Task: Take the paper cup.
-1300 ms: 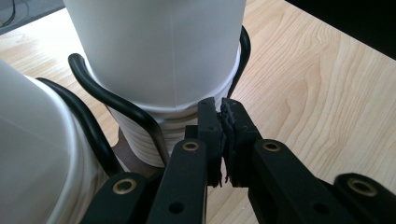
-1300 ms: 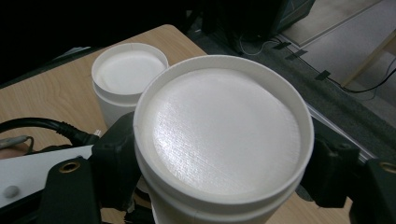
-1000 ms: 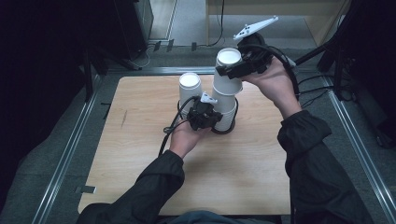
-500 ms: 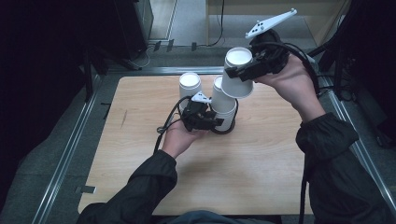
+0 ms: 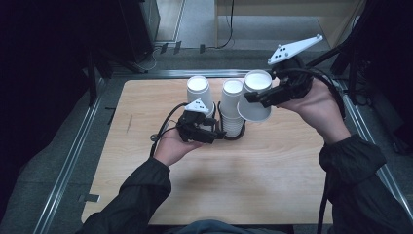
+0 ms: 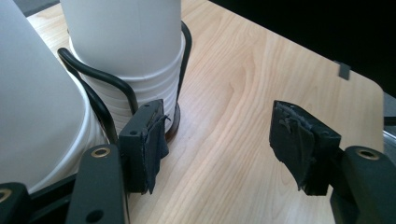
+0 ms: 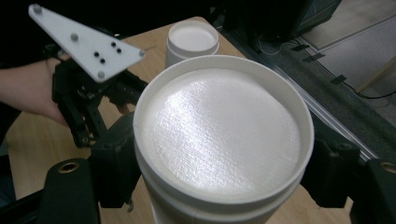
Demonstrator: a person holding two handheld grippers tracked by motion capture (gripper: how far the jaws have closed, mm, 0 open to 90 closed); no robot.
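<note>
A stack of upturned white paper cups [image 5: 233,109] [image 6: 135,51] stands in a black wire holder [image 5: 238,137] [image 6: 100,98] at the table's middle. My right gripper [image 5: 256,99] [image 7: 219,186] is shut on a single white cup [image 5: 254,100] [image 7: 219,130], held tilted in the air just right of the stack. My left gripper [image 5: 215,133] [image 6: 224,140] sits low at the stack's left foot. Its jaws have just been opening and only bare tabletop lies between them; one pad [image 6: 152,142] stands close by the holder's wire.
Another upturned white cup [image 5: 198,90] [image 7: 192,39] stands left of the stack. The wooden table [image 5: 272,170] has a metal rail along each side. The left gripper [image 7: 88,102] with its white plate appears in the right gripper view.
The right gripper has carried the single cup off the top of the stack, to the right, and tilted it. The left gripper's jaws have opened off the stack's base.
</note>
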